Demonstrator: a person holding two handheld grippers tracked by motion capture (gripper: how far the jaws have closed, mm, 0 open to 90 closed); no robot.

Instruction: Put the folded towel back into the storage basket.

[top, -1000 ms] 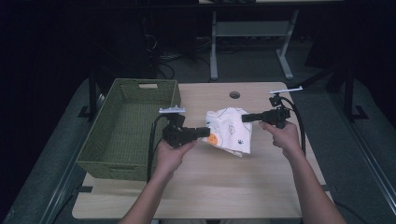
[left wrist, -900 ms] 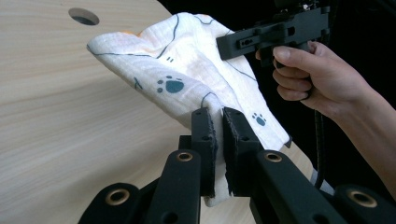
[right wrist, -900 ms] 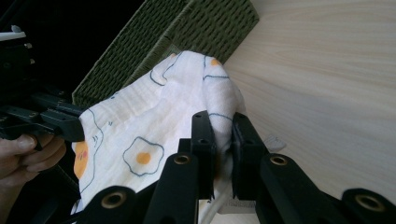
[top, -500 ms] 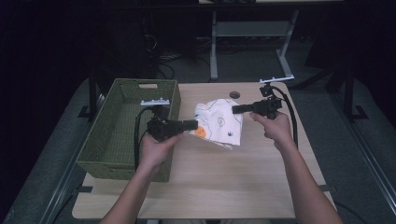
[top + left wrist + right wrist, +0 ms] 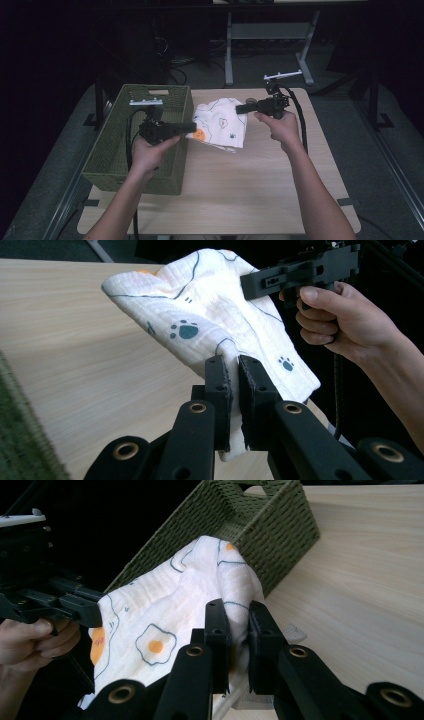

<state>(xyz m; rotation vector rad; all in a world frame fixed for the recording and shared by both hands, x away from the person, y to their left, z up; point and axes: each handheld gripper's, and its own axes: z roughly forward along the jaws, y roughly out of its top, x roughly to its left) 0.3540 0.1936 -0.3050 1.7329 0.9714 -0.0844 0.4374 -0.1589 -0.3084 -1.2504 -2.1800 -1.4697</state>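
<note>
Your left gripper [image 5: 192,127] and right gripper [image 5: 239,109] each clamp an edge of the white printed cloth [image 5: 222,125], stretched above the table [image 5: 250,185] at the green basket's [image 5: 107,165] 3 o'clock; your left gripper view adds paw prints, your right a fried-egg print.

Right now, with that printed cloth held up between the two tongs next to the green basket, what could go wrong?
1. Each tongs pinches just a small bit of the cloth: the left tongs and the right tongs hold only an edge, so it might slip free.
2. The cloth's lower part hangs loose beside the basket, so it could snag on the woven rim or drape outside instead of dropping in.
</note>
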